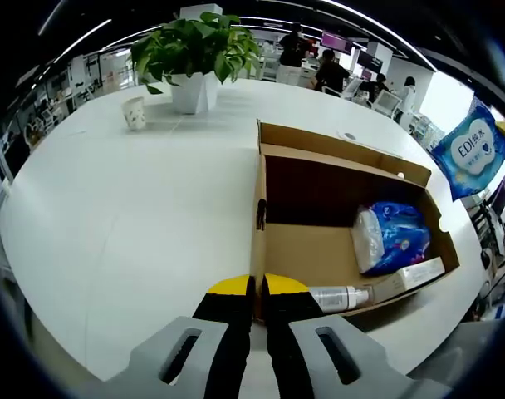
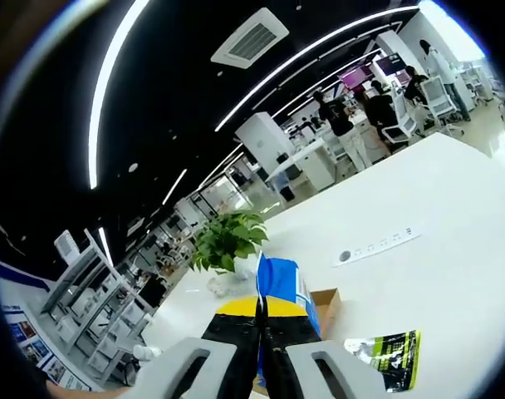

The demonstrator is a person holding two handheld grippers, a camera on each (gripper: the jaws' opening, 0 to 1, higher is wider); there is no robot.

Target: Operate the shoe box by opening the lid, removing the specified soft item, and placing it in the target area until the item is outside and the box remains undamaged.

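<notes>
While the left gripper [image 1: 257, 287] has its yellow-tipped jaws pressed narrowly onto the near left wall of the shoe box [image 1: 279, 251], the box sits open on the white table [image 1: 128, 216], its brown cardboard interior in plain sight. Inside it, toward the right end, lies a blue-and-white soft pack [image 1: 391, 237], with a long white box [image 1: 412, 276] just beside it along the near wall and a clear bottle [image 1: 340, 297] lying on its side next to that. A blue and white tissue pack [image 1: 471, 150] hangs above the right end of the box (what holds it cannot be made out in the left gripper view). Farther back on the table stand a potted plant [image 1: 196, 51] in a white pot and a small paper cup [image 1: 134, 112]. In the right gripper view, the right gripper [image 2: 260, 309] is raised, its jaws pinched tight on the blue tissue pack, held up off the table. Below it, a black-and-green sachet [image 2: 387, 351] lies flat on the tabletop, and a power strip [image 2: 377, 244] is set into the surface beyond. People stand at desks in the background.
</notes>
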